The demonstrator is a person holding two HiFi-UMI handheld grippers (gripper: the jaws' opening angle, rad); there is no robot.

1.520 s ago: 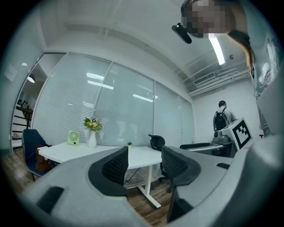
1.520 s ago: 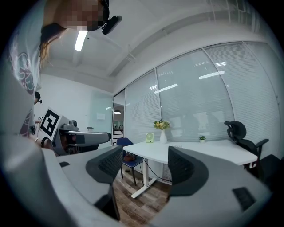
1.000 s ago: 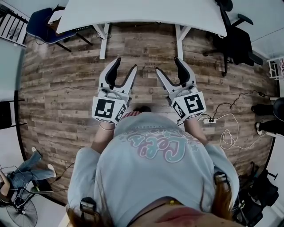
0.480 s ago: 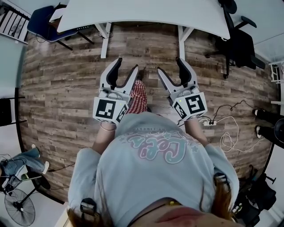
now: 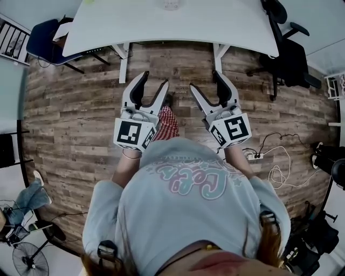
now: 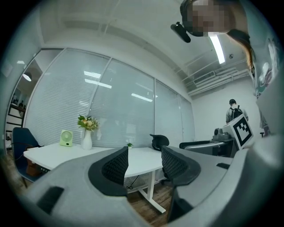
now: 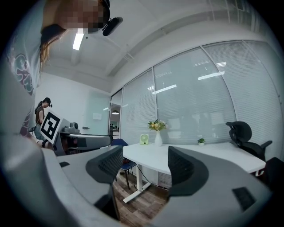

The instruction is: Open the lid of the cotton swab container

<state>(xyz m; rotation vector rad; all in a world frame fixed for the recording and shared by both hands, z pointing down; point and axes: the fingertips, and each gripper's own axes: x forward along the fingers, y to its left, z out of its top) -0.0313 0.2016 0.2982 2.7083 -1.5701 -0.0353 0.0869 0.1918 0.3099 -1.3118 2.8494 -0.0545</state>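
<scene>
My left gripper and right gripper are held level side by side over the wooden floor, pointing at a white table. Both are open with nothing between the jaws. In the left gripper view the left gripper frames the table's edge; in the right gripper view the right gripper frames the same table. A small clear object sits at the table's far side; it is too small to tell whether it is the cotton swab container.
On the table stand a vase of flowers, a green fan and a small plant. A black office chair is at the right, a blue chair at the left. A power strip with cables lies on the floor.
The table has come closer in the head view as the person stepped forward, a red checked leg now showing. Both grippers moved forward together, jaws unchanged.
</scene>
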